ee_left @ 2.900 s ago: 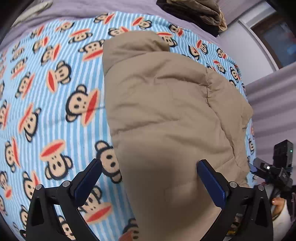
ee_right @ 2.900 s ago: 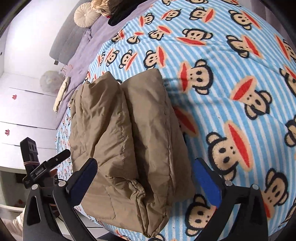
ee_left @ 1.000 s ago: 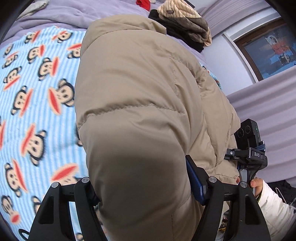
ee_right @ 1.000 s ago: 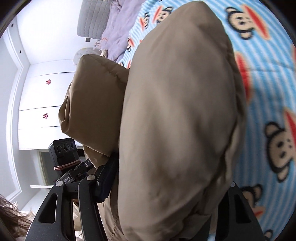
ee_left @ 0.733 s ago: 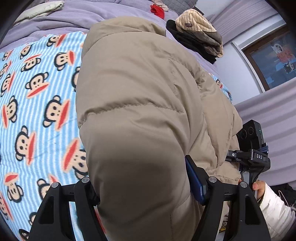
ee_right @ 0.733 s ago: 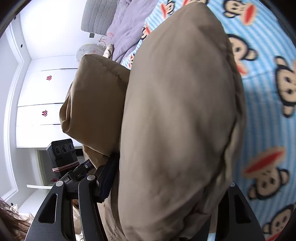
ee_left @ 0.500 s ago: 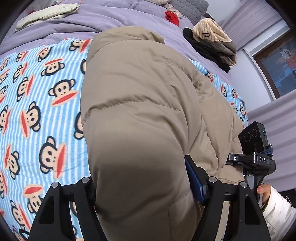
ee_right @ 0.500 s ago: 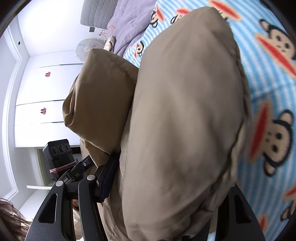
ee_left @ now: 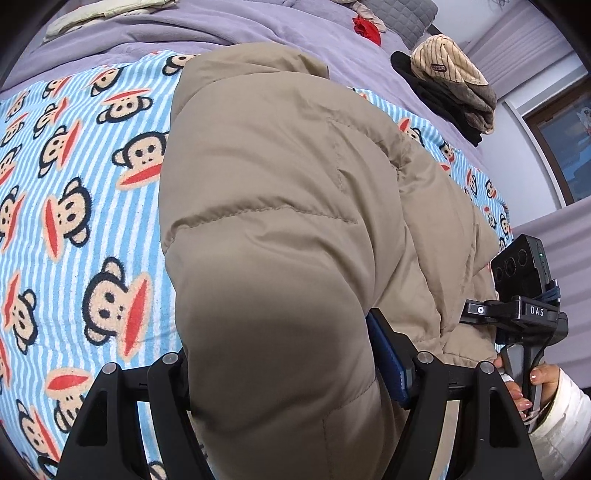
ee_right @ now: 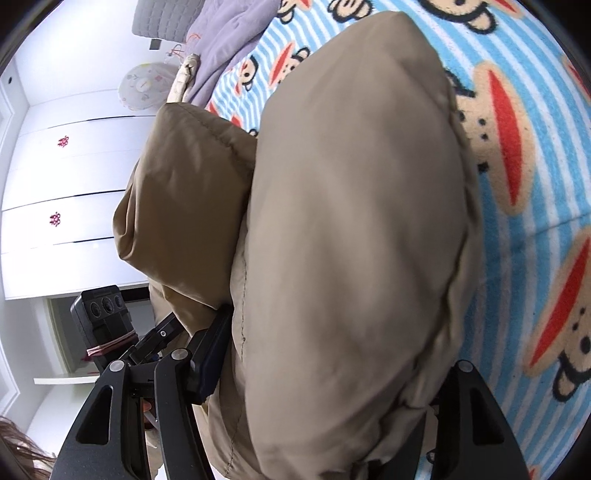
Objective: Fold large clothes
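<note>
Puffer jacket (ee_left: 280, 206), folded and bulky, is clamped by left gripper (ee_left: 291, 365) and right gripper (ee_right: 325, 369) over the monkey-print blanket (ee_left: 74, 221).

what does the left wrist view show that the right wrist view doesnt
Only the left wrist view shows the pile of dark clothes with a striped tan cap on top, a red item on the purple bedding, a window, and the right gripper with the hand that holds it.

Only the right wrist view shows white cabinet doors and the left gripper.

Both show the tan puffer jacket clamped between the fingers, above the monkey-print blanket.
</note>
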The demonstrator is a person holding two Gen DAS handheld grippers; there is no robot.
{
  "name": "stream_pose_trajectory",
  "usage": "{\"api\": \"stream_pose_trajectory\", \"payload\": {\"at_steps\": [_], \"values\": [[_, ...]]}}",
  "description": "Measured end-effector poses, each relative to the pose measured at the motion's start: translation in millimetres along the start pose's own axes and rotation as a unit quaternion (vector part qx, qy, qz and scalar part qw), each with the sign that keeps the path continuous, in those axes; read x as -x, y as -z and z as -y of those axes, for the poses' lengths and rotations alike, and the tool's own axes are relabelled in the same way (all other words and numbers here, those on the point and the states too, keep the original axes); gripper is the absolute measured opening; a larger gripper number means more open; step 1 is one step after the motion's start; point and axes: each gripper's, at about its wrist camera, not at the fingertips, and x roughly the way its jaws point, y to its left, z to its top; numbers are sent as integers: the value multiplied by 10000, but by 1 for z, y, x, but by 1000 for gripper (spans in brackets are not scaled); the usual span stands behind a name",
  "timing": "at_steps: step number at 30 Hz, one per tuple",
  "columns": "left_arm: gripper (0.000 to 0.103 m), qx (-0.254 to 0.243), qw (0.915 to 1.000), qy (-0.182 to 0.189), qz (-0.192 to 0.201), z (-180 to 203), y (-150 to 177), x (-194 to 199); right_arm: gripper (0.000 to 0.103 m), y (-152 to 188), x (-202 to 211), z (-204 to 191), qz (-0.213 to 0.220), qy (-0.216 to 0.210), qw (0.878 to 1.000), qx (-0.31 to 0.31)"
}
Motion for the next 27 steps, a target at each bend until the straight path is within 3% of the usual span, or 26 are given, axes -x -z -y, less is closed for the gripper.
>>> {"api": "stream_pose_trajectory", "payload": {"at_steps": [8, 12, 14, 17, 20, 23, 27], "values": [[77, 77, 10000, -56, 12, -2, 5, -5, 75, 10, 37, -17, 242, 726, 9967, 257], [79, 81, 9999, -112, 34, -1, 10, -7, 75, 11, 59, -27, 737, 985, 9921, 230], [79, 73, 9999, -144, 37, 1, 12, -8, 75, 15, 82, -29, 1142, 907, 9892, 145], [79, 95, 9997, -201, 30, 2, 13, -7, 75, 26, 114, -28, 1498, 414, 9878, 75], [79, 152, 9988, -452, 116, 5, 14, 4, 74, 36, 108, -43, 1318, 109, 9909, 263], [78, 4, 9963, -728, 465, 11, 14, 29, 74, 49, 97, -59, 1014, 227, 9933, 506], [67, -325, 9931, -680, 894, 22, 2, 58, 74, 58, 74, -56, 666, 380, 9949, 650]]}}
